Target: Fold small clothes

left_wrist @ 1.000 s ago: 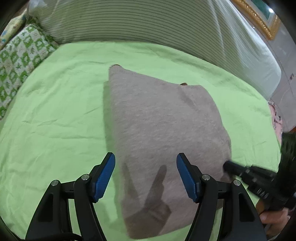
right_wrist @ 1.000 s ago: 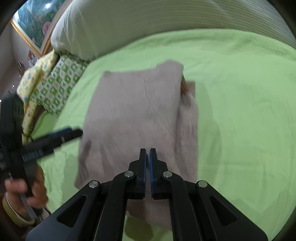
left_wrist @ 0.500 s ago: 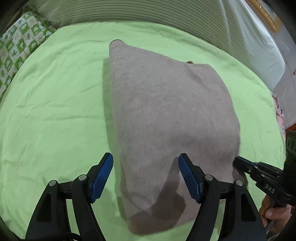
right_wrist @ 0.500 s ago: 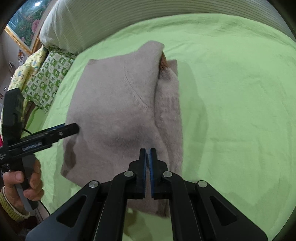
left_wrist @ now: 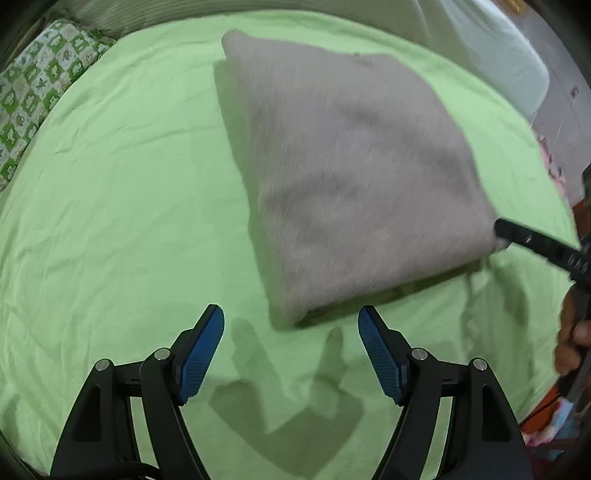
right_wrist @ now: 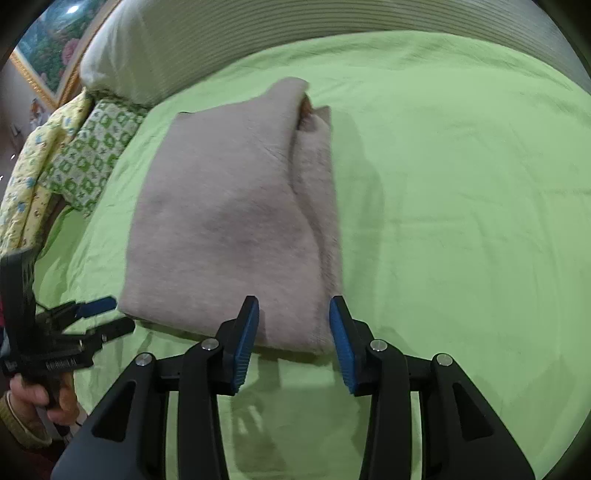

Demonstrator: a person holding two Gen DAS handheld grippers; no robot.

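Note:
A folded beige knit garment (left_wrist: 351, 162) lies flat on the green bedsheet (left_wrist: 110, 206); it also shows in the right wrist view (right_wrist: 229, 229), with layered folds along its right side. My left gripper (left_wrist: 291, 354) is open and empty, just short of the garment's near corner. It also shows in the right wrist view (right_wrist: 99, 317), at the garment's left near corner. My right gripper (right_wrist: 293, 339) is open at the garment's near edge, holding nothing. Its black fingers (left_wrist: 524, 240) show at the garment's right corner in the left wrist view.
A striped bolster (right_wrist: 295, 33) runs along the far side of the bed. A green-patterned pillow (right_wrist: 92, 151) and a yellow quilt (right_wrist: 26, 192) lie at the left. A framed painting (right_wrist: 51, 48) hangs on the wall.
My right gripper opened and let go of the garment's near edge. Both grippers drew back toward the near side. The garment now lies flat.

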